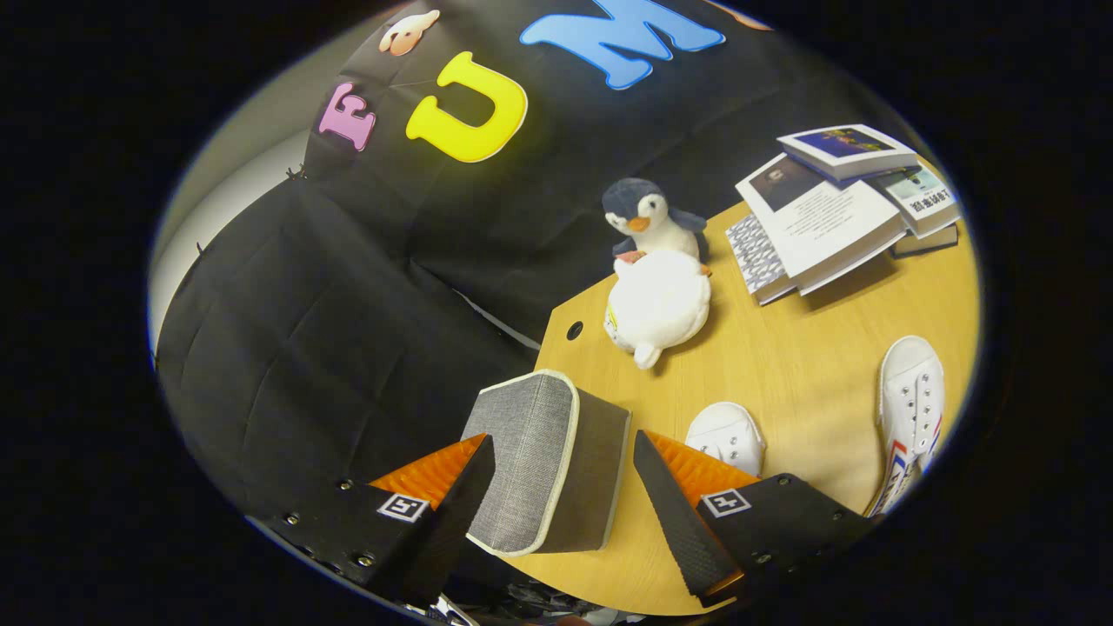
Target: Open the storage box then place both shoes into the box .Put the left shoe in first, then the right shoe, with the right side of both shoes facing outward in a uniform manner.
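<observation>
Between the spread fingers of the gripper [563, 474] sits the grey storage box [543, 465], untouched, at the desk [783, 365] edge; best centre on its lid rim before closing, shoes [909, 409] waiting beyond.

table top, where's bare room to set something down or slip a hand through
Bare wood on the table lies between the white plush, the books and the two shoes. It is crowded near the open tool, where the grey storage box sits between its fingers, with one shoe beside.
</observation>
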Tool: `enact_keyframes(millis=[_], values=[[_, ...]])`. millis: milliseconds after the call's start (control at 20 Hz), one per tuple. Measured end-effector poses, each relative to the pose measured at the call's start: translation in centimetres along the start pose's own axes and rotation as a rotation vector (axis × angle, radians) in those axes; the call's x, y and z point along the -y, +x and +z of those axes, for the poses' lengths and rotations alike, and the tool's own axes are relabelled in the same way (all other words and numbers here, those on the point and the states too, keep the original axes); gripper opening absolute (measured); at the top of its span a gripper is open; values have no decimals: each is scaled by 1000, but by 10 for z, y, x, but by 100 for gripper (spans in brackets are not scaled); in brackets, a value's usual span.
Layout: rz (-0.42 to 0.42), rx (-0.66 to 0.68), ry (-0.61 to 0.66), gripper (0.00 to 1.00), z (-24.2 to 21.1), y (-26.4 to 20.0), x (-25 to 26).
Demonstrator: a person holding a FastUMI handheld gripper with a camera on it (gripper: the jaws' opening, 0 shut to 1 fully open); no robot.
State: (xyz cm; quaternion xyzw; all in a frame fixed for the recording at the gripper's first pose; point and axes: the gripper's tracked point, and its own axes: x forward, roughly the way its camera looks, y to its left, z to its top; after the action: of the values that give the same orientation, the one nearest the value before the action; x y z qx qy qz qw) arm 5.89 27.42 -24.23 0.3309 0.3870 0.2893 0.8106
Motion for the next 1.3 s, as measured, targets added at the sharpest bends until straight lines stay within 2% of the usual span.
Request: enact_keyframes(millis=[500,800,850,900,950,1050,1100,1150,1300], values=[[126,-200,128,98,-69,78,-10],[211,-260,230,94,-89,92,-25],[237,-259,250,91,-86,91,-31],[254,-262,255,79,-84,89,-34],[267,-261,261,79,-80,89,-35],[246,-253,314,38,-70,89,-31],[265,-267,348,15,-67,88,-35],[296,-281,362,13,-63,82,-46],[327,-305,301,13,-56,73,-71]])
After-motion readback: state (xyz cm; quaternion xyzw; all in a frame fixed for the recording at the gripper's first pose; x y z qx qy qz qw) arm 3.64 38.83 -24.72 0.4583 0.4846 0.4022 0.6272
